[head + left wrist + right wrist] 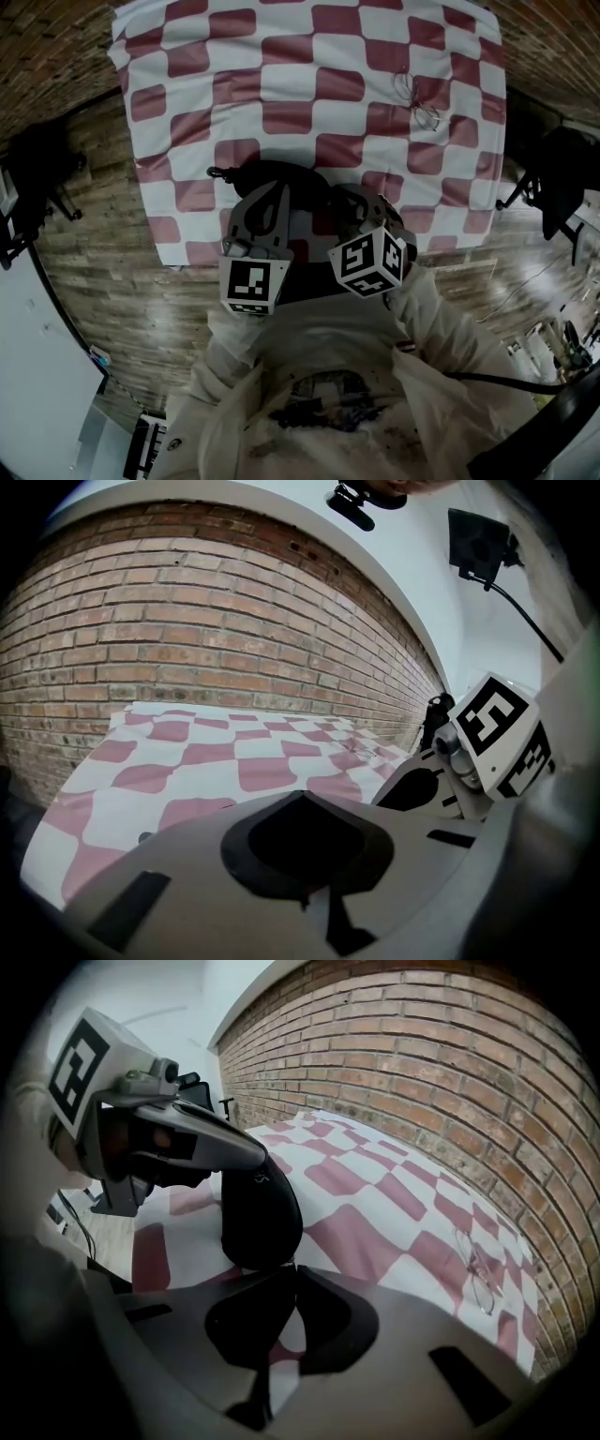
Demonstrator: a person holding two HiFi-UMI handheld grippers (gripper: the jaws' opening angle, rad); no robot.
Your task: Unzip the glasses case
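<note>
Glasses case [255,1213]: black, toward the near edge of the checked surface [281,56], clamped in my left tongs [302,797]. Right tongs [289,1274]: drawn together at its lower end. Its outline shows only in the right gripper view; in the head view both tongs cover it. Spectacles [419,98]: far right, well apart, open cloth between.

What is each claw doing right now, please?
Left gripper: claw closed on the glasses case.
Right gripper: claw closed at the case's edge; whether it pinches anything cannot be told.
</note>
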